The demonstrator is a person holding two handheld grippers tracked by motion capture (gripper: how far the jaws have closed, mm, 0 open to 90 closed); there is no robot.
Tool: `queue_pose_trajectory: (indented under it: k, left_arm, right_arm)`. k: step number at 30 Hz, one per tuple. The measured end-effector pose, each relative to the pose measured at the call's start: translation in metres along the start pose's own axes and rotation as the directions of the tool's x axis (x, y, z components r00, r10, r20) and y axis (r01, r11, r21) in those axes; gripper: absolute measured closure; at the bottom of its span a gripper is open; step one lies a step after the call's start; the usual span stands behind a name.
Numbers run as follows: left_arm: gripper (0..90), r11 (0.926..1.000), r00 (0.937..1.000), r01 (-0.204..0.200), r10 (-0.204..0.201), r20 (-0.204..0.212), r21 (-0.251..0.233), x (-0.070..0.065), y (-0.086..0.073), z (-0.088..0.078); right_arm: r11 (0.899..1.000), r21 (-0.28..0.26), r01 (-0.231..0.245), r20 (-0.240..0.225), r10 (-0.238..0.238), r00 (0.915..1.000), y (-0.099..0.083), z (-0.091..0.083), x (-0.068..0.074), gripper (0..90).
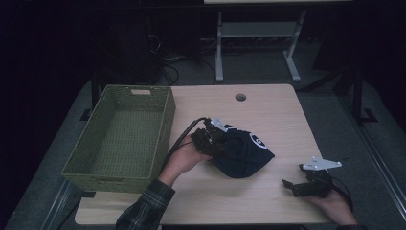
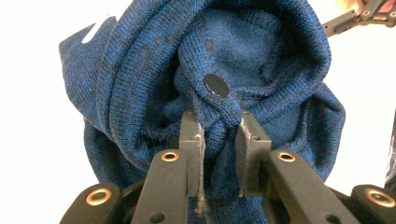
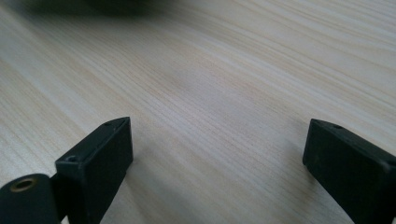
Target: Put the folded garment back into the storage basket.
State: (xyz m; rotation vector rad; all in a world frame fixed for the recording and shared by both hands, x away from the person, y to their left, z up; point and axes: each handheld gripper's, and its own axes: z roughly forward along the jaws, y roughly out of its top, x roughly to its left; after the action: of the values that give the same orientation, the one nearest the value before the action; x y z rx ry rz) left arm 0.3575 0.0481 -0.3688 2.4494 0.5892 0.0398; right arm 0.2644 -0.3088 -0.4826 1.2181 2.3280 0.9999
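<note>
Left claw clenched on a bunched fold of the blue knit hat; ribbed wool, dark round button above the pinch. Hat sits centre frame on the pale wood-grain counter. Right claw released, lower right. Green woven basket, rectangular, at left, nothing inside.

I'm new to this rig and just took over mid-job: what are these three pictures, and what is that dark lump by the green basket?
No robot arm here: a person holds a two-jaw gripper in each hand. The high view looks down on the wooden table; the other two views look along each gripper's own jaws. The lump is a dark blue knitted garment. The left gripper is shut on a fold of it. The right gripper rests open on the table, holding nothing. The green woven basket stands empty at the left.
</note>
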Motion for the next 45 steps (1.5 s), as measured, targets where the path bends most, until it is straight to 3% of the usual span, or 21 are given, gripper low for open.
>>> queue_pose_trajectory:
  k: [15,28,38,45]
  left_arm:
    - [74.9,0.9995,0.9991,-0.008,0.007,-0.041,-0.031,0.011,0.013,-0.041]
    - [74.9,0.9972,0.9942,0.015,-0.023,-0.105,-0.073,0.026,0.011,-0.089]
    - [74.8,0.9925,0.983,0.062,-0.079,-0.165,-0.105,0.044,-0.004,-0.126]
    - [74.8,0.9837,0.9682,0.104,-0.134,-0.211,-0.147,0.056,-0.02,-0.15]
  right_arm:
    - [1.0,-0.001,0.0,0.0,0.0,1.0,0.0,0.0,0.0,8.1]
    - [1.0,-0.001,-0.002,0.0,0.002,1.0,0.0,0.0,0.0,8.1]
    - [1.0,-0.001,0.0,0.0,0.0,1.0,0.0,0.0,0.0,8.0]
    - [1.0,0.014,-0.012,0.01,0.012,0.9999,0.0,0.001,0.0,2.7]
